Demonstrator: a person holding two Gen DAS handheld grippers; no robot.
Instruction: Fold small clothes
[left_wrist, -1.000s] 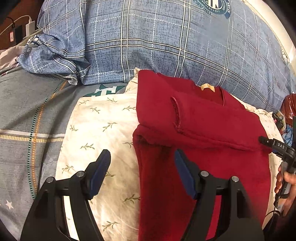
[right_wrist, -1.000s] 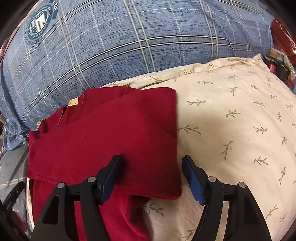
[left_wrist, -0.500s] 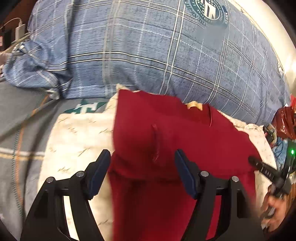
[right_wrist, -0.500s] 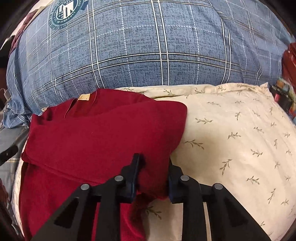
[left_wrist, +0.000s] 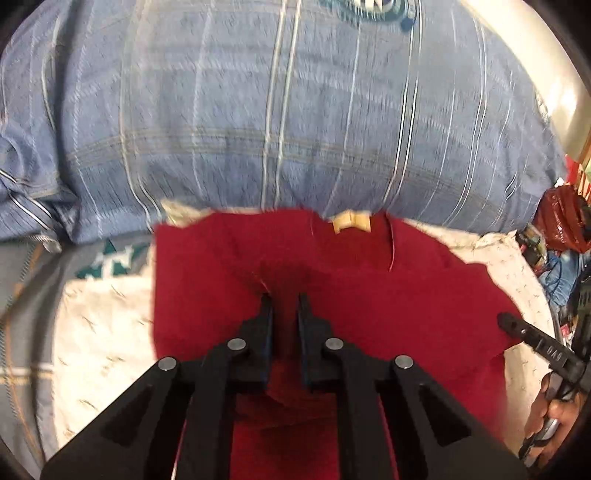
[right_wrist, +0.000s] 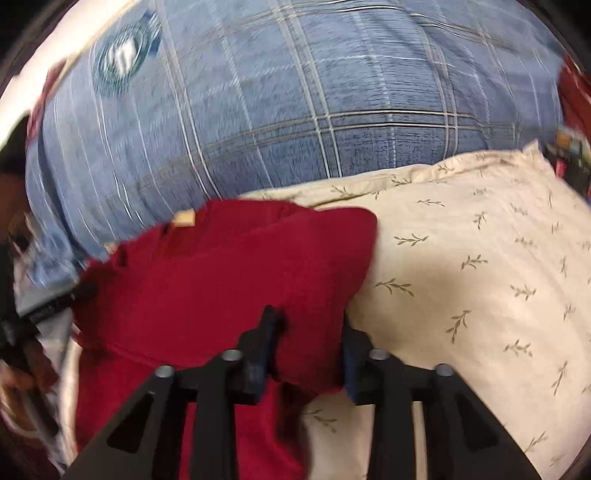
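Red garment (left_wrist: 369, 295) lies partly folded on a cream pillow with a leaf-sprig print (right_wrist: 480, 258), its collar end with a tan label (left_wrist: 351, 222) at the far side, up against a big blue plaid pillow (left_wrist: 277, 110). Left claw (left_wrist: 283, 299) has its fingers drawn close together, clamped on a raised pinch of red fabric near the garment's middle; a small ridge of cloth stands up just beyond the tips. Right claw (right_wrist: 308, 325) sits at the near right corner of the folded upper layer, red cloth between its fingers; the jaws are opening, though both blue pads appear to touch the fabric. The folded layer's right edge ends on the cream pillow, which spreads bare well to the right. A lower layer of the garment runs toward the near edge under both claws. In the left wrist view, the other claw's black finger shows at the right edge with a hand (left_wrist: 546, 417) gripping its handle. Grey patterned bedding (left_wrist: 33, 295) lies left of the cream pillow. Both views are motion-blurred.
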